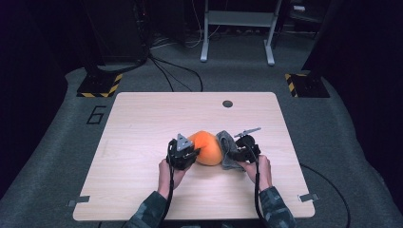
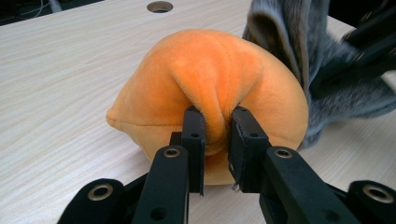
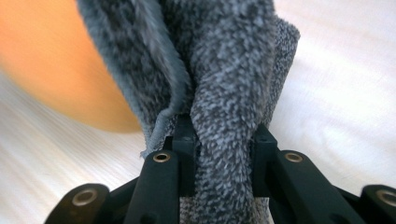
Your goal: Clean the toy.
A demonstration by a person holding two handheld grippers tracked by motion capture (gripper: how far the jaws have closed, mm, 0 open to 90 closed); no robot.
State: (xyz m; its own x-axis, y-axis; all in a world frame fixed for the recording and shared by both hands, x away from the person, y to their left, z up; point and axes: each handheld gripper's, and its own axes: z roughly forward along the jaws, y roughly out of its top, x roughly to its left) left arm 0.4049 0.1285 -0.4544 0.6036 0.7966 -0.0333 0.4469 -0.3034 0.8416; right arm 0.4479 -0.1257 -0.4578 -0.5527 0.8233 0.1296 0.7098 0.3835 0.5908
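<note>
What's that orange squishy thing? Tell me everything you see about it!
The orange plush toy is round and soft, with short fuzzy fabric and a seam running to a pointed tip on one side. It rests near the middle of the wooden table. The left gripper pinches a fold of its fabric, jaws shut on it. A grey fuzzy cloth, held by the right gripper, lies against its other side.

grey cloth hides orange plush's side.

A round orange plush toy sits mid-desk, a fold of its soft skin pinched up on its near left side. A fuzzy grey cloth, bunched and upright, presses against its right flank.
</note>
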